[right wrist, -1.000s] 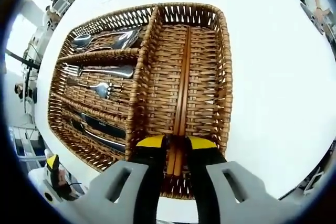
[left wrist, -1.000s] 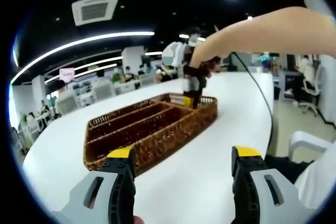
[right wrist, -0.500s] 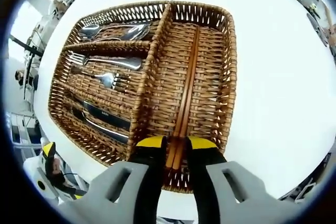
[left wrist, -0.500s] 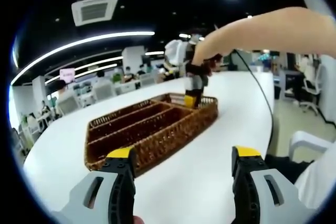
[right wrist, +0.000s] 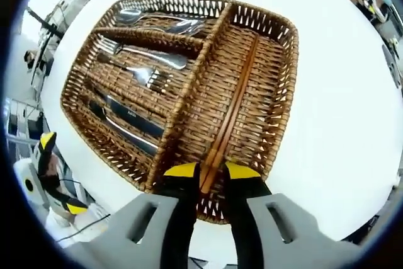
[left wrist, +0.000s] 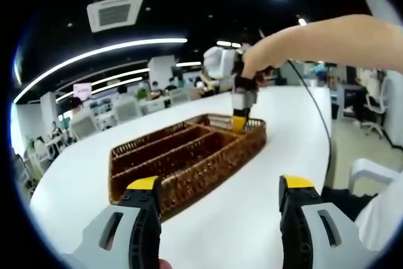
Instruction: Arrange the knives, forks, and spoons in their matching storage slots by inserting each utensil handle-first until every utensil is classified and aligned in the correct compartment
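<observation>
the wicker tray [right wrist: 277,111] sits on the white tabletop [right wrist: 340,130], seen from above in the right gripper view. three narrow slots run side by side on one side of it: one holds two spoons [right wrist: 160,22], the middle one two forks [right wrist: 148,61], the third two dark-handled knives [right wrist: 123,123]. across their ends lies a wider compartment, and in it a pair of brown chopsticks [right wrist: 236,102] lies lengthwise.

the right tool [right wrist: 211,171] hangs over the near end of that wide compartment, its yellow-tipped jaws drawn in on the near ends of the chopsticks — they look pinched between the tips. low at the left edge of this view the left tool [right wrist: 53,177] shows, beside the tray and off it.

in the left gripper view the left tool [left wrist: 217,184] hovers over bare tabletop [left wrist: 252,206], jaws spread wide with nothing between them. the tray [left wrist: 189,159] lies ahead of it, and at the tray's far end the right tool [left wrist: 240,114] points down into it, held by a person's hand [left wrist: 261,64] on a bare forearm. an office with ceiling lights lies behind.
</observation>
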{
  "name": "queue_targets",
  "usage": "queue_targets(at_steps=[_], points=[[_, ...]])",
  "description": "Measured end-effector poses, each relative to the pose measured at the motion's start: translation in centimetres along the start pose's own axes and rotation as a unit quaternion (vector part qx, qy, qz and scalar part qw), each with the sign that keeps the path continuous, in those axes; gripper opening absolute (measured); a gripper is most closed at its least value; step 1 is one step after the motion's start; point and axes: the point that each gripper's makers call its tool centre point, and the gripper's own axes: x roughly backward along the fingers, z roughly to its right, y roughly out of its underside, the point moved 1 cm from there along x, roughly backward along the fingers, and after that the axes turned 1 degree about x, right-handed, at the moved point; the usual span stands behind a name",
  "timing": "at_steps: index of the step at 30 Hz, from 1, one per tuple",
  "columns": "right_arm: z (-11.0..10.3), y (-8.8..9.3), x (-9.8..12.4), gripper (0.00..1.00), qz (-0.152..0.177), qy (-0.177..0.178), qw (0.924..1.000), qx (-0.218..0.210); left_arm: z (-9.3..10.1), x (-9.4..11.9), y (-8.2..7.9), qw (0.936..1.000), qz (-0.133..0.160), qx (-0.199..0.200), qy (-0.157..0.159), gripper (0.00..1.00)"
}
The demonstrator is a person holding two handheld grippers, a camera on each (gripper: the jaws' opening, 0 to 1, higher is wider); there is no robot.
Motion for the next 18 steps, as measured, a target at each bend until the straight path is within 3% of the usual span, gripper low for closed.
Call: queue_targets(at_steps=[12, 16, 18], points=[[-0.7, 1.1, 0.6, 0.13, 0.009, -0.005, 0.9958, 0.091, -0.5, -0.1, -0.1, 0.9998, -0.017, -0.004, 0.006, 0.81], [-1.3, 1.3, 0.7, 0.13, 0.03, -0.017, 0.9883, 0.148, -0.6, -0.2, -0.1, 0.9997, -0.023, -0.006, 0.01, 0.82], [-1.5, 1.7, 0.8, 0.14, 0.033, -0.018, 0.9874, 0.154, -0.6, -0.3, 0.0, 0.9995, -0.028, -0.006, 0.012, 0.82]])
